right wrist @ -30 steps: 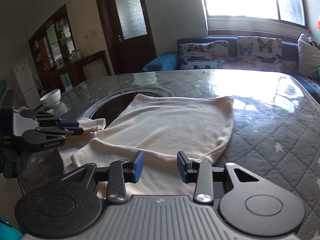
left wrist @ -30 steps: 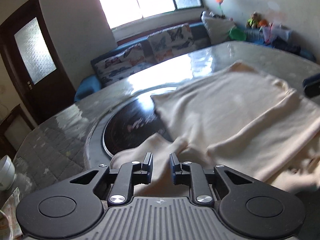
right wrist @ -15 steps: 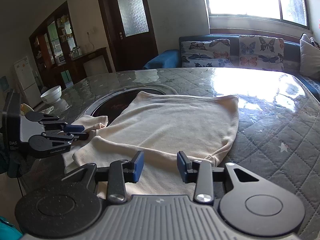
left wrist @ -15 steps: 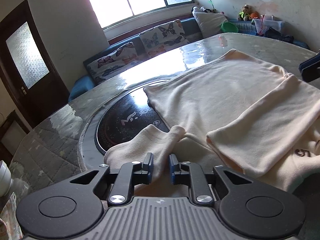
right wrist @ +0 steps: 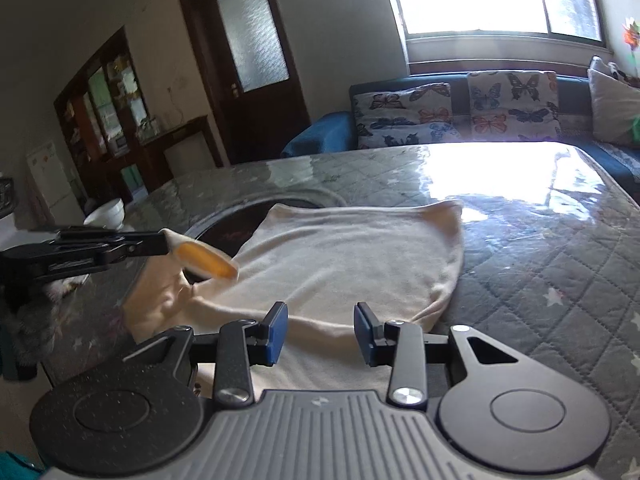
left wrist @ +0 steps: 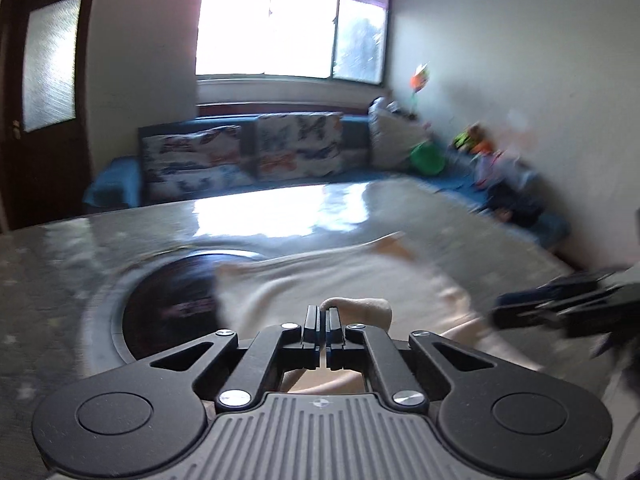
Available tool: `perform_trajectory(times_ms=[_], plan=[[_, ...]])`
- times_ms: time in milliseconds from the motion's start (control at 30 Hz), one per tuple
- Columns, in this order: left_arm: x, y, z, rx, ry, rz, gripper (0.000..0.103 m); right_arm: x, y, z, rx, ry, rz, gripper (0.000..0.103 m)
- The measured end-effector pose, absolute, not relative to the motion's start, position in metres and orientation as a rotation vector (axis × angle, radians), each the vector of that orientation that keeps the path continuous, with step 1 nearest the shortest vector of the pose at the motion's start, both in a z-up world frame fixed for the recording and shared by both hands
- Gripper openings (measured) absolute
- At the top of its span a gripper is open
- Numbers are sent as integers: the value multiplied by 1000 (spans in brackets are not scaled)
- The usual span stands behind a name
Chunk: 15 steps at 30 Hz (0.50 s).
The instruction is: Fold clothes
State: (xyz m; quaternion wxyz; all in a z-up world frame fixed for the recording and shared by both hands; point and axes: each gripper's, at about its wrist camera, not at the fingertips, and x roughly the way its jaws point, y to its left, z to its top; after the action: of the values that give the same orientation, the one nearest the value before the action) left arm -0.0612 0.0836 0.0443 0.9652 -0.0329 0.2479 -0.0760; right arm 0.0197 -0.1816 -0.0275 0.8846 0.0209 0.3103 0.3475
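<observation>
A cream shirt (right wrist: 352, 256) lies spread on the table, its body flat and blurred in the left wrist view (left wrist: 320, 280). My left gripper (left wrist: 321, 320) is shut on the sleeve cuff (left wrist: 360, 308) and holds it raised above the table. From the right wrist view, the left gripper (right wrist: 160, 242) stands at the left, with the sleeve end (right wrist: 204, 260) sticking out of it and cloth trailing down. My right gripper (right wrist: 320, 330) hovers open over the shirt's near edge with nothing between its blue pads. It also shows at the right of the left wrist view (left wrist: 520, 312).
The table wears a grey quilted cover (right wrist: 540, 260) under shiny plastic. A dark round inset (left wrist: 172, 296) sits under the shirt's left part. A white bowl (right wrist: 106, 214) stands at the far left edge. A blue sofa with butterfly cushions (right wrist: 460, 116) runs behind the table.
My left gripper closed on the sleeve cuff and rose, lifting the sleeve off the table; its view tilted up. The right gripper stayed where it was, still open.
</observation>
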Motion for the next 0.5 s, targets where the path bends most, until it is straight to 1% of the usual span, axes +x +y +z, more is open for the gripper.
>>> perform_trajectory(times_ms=[167,300,367,500], plan=[[-60,52,41,-163,479,-259,2,23,-197,-27,67,654,681,36],[-55,30,22,-154,551,-326,4,28,-207,-32,103,682,658,36],[-55,22,10,-123,607,-358,6,29,-208,-35,107,695,655,36],[-66,20,2,-40,639,-374,17,31,-205,-41,101,723,663,36]])
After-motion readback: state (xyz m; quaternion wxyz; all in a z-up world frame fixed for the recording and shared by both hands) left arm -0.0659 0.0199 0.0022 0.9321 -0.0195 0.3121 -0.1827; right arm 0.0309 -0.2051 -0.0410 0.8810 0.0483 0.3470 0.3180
